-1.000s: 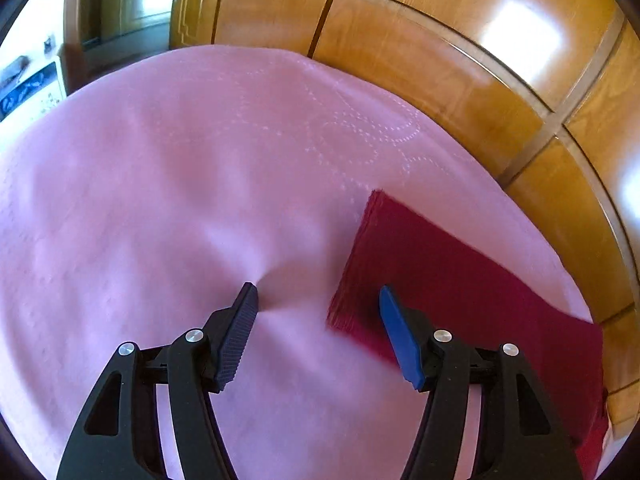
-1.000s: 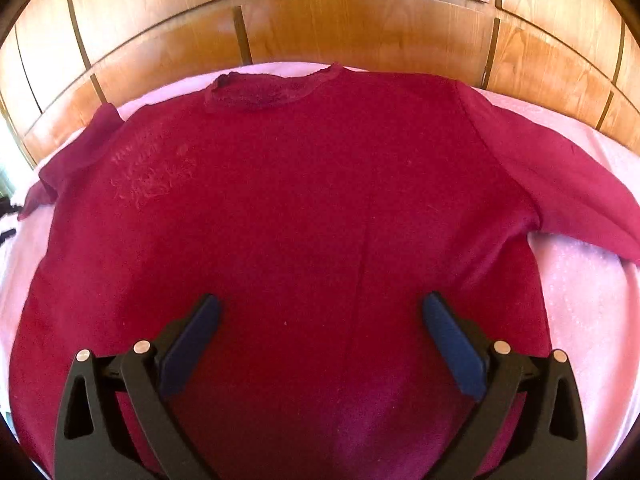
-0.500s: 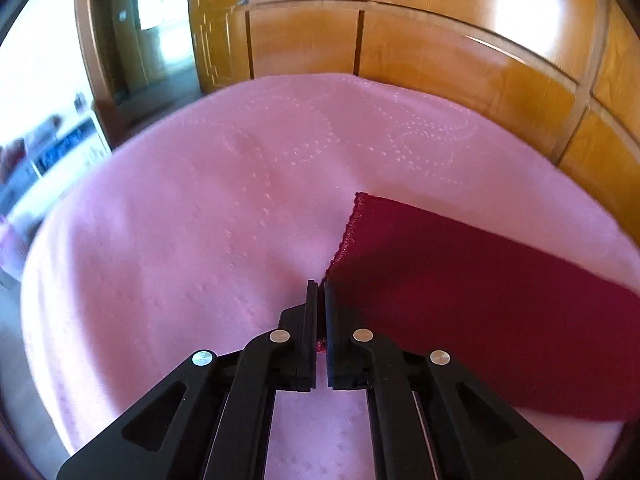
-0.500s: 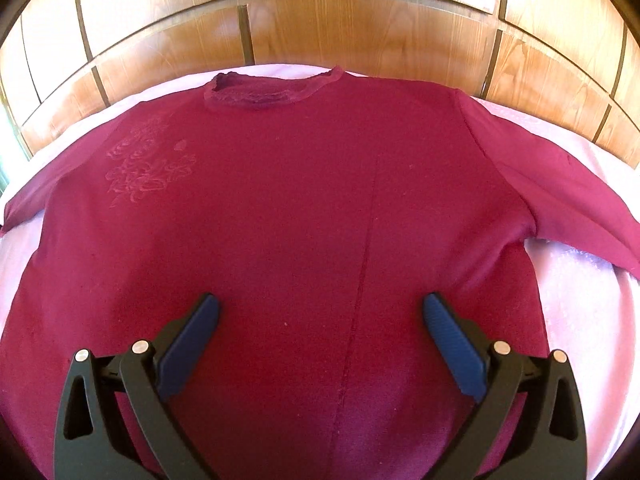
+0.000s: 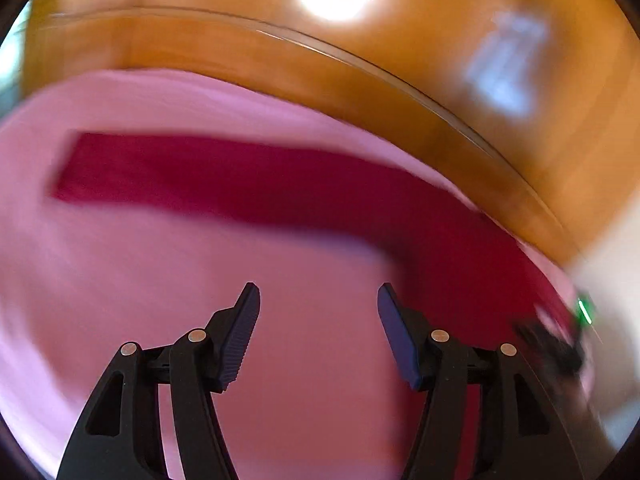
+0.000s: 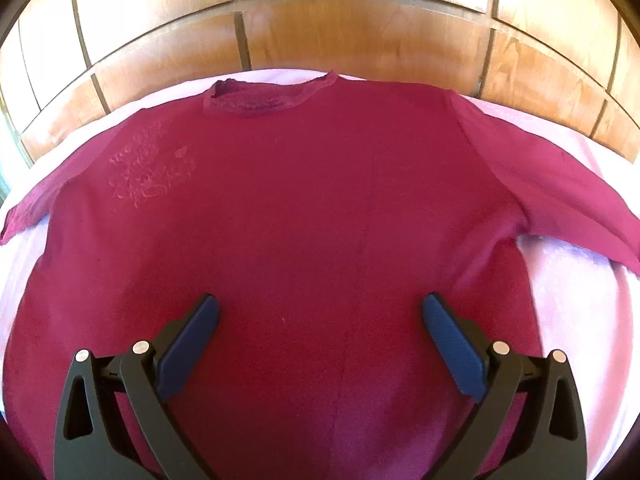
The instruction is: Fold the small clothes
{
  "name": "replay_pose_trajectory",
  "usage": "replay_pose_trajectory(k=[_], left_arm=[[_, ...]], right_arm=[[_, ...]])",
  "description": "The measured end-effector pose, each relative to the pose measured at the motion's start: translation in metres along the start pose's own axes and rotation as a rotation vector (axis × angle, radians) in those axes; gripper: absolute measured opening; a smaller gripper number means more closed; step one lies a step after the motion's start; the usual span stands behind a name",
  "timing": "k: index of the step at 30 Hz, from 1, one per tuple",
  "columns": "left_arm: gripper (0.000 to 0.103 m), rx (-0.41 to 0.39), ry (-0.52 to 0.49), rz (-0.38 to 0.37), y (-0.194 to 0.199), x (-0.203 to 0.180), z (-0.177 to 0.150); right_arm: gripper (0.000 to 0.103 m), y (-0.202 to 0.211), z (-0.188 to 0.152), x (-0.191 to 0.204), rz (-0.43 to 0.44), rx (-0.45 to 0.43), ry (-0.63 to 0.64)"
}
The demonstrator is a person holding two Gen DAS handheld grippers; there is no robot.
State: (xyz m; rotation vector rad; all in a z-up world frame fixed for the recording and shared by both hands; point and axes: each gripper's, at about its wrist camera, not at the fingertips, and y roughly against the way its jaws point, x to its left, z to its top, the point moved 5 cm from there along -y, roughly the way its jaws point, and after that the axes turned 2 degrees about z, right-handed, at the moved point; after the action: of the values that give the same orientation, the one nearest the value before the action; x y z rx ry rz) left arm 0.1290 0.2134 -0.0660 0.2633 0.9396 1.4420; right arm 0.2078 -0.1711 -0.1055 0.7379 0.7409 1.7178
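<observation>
Sweater (image 6: 304,216) lies flat; its left sleeve (image 5: 224,176), pinched before, is now released and straight. Left gripper (image 5: 319,328) fingers are opening, empty; right gripper (image 6: 320,336) fingers open above sweater.

Left wrist cam: sits behind left tongs (image 5: 319,300), faces fwd and down, close over pink bed cover (image 5: 140,280); frame blurred. Right wrist cam: behind right tongs (image 6: 320,312), angled down, close above sweater body (image 6: 300,220). Shared area: sweater's one sleeve (image 5: 240,184), bed cover, wood panelling (image 6: 340,32) behind.
</observation>
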Motion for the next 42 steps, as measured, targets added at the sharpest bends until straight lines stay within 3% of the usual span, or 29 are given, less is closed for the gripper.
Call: replay_pose_trajectory(k=[4,8,11,14,15,16,20,21,26,30,31,32,33,34,36,38,42], left_arm=[[0.06,0.126,-0.108,-0.092,-0.006,-0.052,-0.067],[0.056,0.178,-0.107,-0.122,-0.005,-0.061,-0.102],[0.05,0.181,-0.097,-0.131,-0.003,-0.063,-0.111],[0.023,0.194,-0.108,-0.127,-0.019,-0.058,-0.101],[0.011,0.199,-0.114,-0.124,-0.017,-0.057,-0.103],[0.011,0.2,-0.115,-0.124,-0.017,-0.056,-0.104],[0.008,0.183,-0.12,-0.12,-0.014,-0.061,-0.103],[0.008,0.182,-0.118,-0.125,-0.011,-0.061,-0.104],[0.008,0.194,-0.139,-0.126,0.004,-0.06,-0.111],[0.012,0.241,-0.154,-0.078,0.001,-0.058,-0.12],[0.019,0.229,-0.171,-0.051,0.004,-0.059,-0.116],[0.037,0.204,-0.198,-0.022,0.008,-0.062,-0.111],[0.055,0.148,-0.239,0.022,0.015,-0.068,-0.101],[0.061,0.096,-0.255,0.036,0.02,-0.072,-0.09],[0.064,0.045,-0.251,0.014,0.025,-0.079,-0.072],[0.064,0.007,-0.235,-0.018,0.018,-0.092,-0.052],[0.066,-0.013,-0.245,-0.011,-0.024,-0.123,-0.031]], right_arm=[[0.099,0.032,-0.015,-0.03,0.004,-0.037,-0.098],[0.088,0.062,-0.044,-0.064,-0.049,-0.041,-0.145],[0.081,0.073,-0.069,-0.081,-0.01,-0.004,-0.207],[0.076,0.089,-0.093,-0.081,0.001,0.004,-0.188],[0.07,0.093,-0.099,-0.079,0.009,0.008,-0.183],[0.065,0.097,-0.105,-0.077,0.015,0.01,-0.174],[0.01,0.115,-0.122,-0.066,0.05,0.04,-0.125],[0.009,0.12,-0.124,-0.065,0.039,0.045,-0.1],[0.008,0.145,-0.125,-0.069,0.039,0.044,-0.065],[0.01,0.131,-0.143,-0.072,0.052,0.112,-0.061],[0.013,0.131,-0.141,-0.073,0.071,0.109,-0.081],[0.024,0.133,-0.138,-0.078,0.099,0.109,-0.117],[0.051,0.135,-0.134,-0.084,0.122,0.105,-0.155],[0.059,0.14,-0.123,-0.093,0.128,0.067,-0.192],[0.06,0.146,-0.108,-0.112,0.116,0.016,-0.245],[0.064,0.145,-0.092,-0.149,0.114,-0.038,-0.377],[0.064,0.128,-0.067,-0.23,0.066,-0.129,-0.633]])
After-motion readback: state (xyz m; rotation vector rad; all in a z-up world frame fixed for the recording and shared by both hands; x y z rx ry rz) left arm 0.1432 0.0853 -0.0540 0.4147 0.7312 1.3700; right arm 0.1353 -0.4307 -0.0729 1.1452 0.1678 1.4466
